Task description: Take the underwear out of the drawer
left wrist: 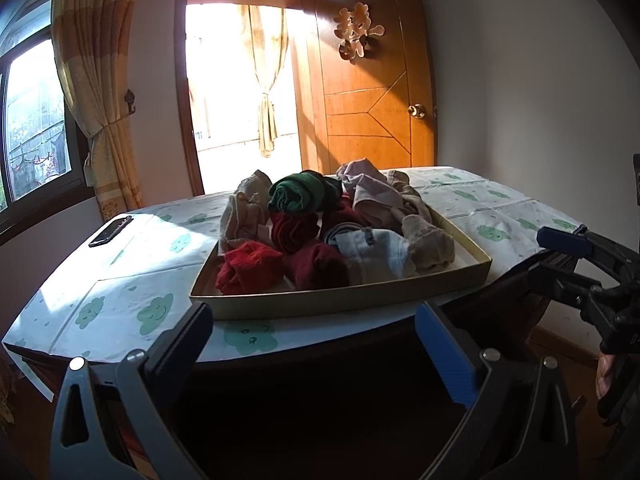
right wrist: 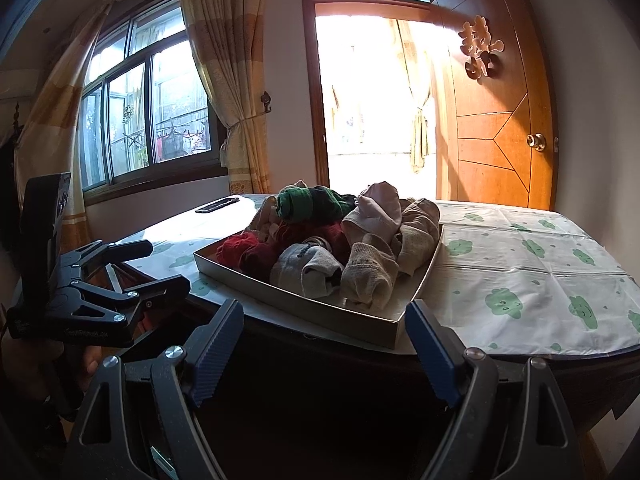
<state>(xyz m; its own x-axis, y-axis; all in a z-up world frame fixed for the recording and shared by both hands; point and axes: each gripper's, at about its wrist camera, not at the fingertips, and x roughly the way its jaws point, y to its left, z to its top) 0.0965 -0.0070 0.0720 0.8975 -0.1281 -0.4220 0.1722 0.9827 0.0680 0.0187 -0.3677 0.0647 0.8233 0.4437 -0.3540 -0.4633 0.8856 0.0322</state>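
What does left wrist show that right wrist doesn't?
Left wrist only: the right gripper, at the frame's right, open. Right wrist only: the left gripper, at the frame's left, open, and the full window. Both: the tray of rolled clothes on the table, the phone, the door.

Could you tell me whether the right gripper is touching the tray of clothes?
Apart. The right wrist view shows the right gripper with open jaws short of the tray, dark space showing between them.

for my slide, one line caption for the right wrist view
Open right hand-held gripper faces a shallow tray of rolled garments on a cloud-print tablecloth.
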